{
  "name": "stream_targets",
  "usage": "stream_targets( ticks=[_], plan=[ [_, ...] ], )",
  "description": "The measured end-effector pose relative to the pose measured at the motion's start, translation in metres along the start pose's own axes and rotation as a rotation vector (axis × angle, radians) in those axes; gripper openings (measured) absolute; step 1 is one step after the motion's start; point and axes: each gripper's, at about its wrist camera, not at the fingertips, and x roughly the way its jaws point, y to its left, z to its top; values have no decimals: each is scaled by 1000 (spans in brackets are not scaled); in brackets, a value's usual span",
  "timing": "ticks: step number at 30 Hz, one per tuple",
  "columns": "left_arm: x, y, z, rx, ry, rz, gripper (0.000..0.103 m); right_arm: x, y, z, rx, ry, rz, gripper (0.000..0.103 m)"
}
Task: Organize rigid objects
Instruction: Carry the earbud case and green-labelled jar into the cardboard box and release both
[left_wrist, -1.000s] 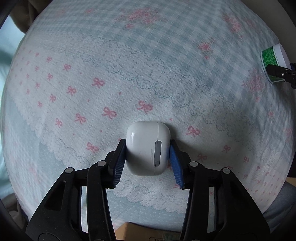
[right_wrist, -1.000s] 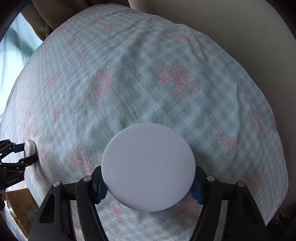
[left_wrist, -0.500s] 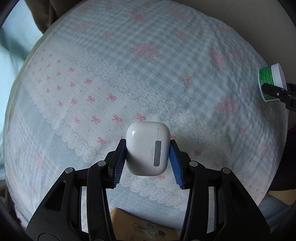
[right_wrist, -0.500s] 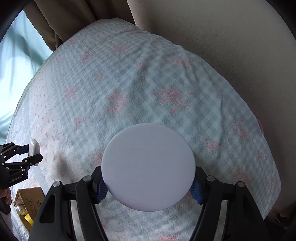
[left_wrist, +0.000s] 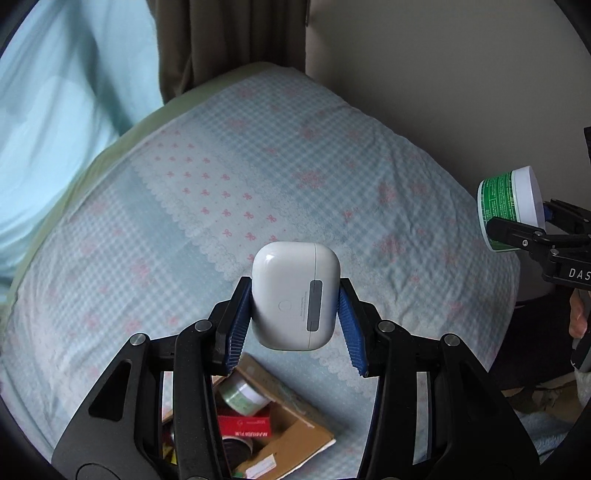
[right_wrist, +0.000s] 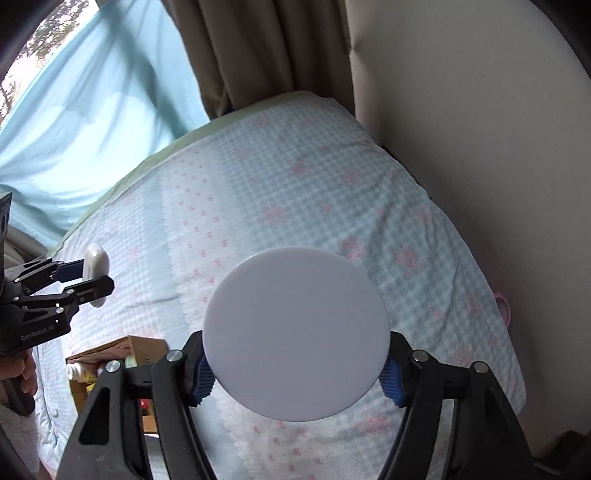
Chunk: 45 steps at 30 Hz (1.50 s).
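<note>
My left gripper (left_wrist: 294, 317) is shut on a white earbud case (left_wrist: 295, 293), held high above the bed with its hinge side facing the camera. My right gripper (right_wrist: 295, 373) is shut on a round jar with a white lid (right_wrist: 295, 334); the lid fills the space between the blue pads. In the left wrist view the same jar (left_wrist: 508, 206) shows its green label at the right edge, clamped by the right gripper (left_wrist: 517, 225). In the right wrist view the earbud case (right_wrist: 96, 267) appears at the left in the left gripper (right_wrist: 86, 277).
Below lies a bed with a blue checked cover (left_wrist: 314, 177) with pink bows. An open cardboard box (left_wrist: 280, 432) holding a tape roll, a red packet and other items sits on the bed near me, also seen as the box (right_wrist: 122, 354). Brown curtain (right_wrist: 266, 51) and wall (right_wrist: 480, 129) stand behind.
Both grippers have risen well above the bed with their loads. The bed looks smaller, and the curtain, wall and cardboard box have come into view.
</note>
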Motion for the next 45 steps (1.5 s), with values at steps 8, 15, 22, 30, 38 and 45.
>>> stream_targets(
  ticks=[8,15,22,30,38,45],
  plan=[
    [-83,68,-81,-131,-39,79,42,-54,119,-23,-178,-29,109,66],
    [-112,122,-168,-269,-33,104,42,-45,204,-65,-273,19,170,66],
    [-112,152,-243,-304,-2,96,42,-24,258,-111,-284,59,196,66],
    [-78,168,-306,-337,51,83,42,10,295,-147,-300,122,177,66],
    [-25,179,-349,-452,90,38,42,78,318,-168,-363,221,149,66],
    [18,182,-362,-471,157,43,42,131,331,-181,-383,292,123,66]
  ],
)
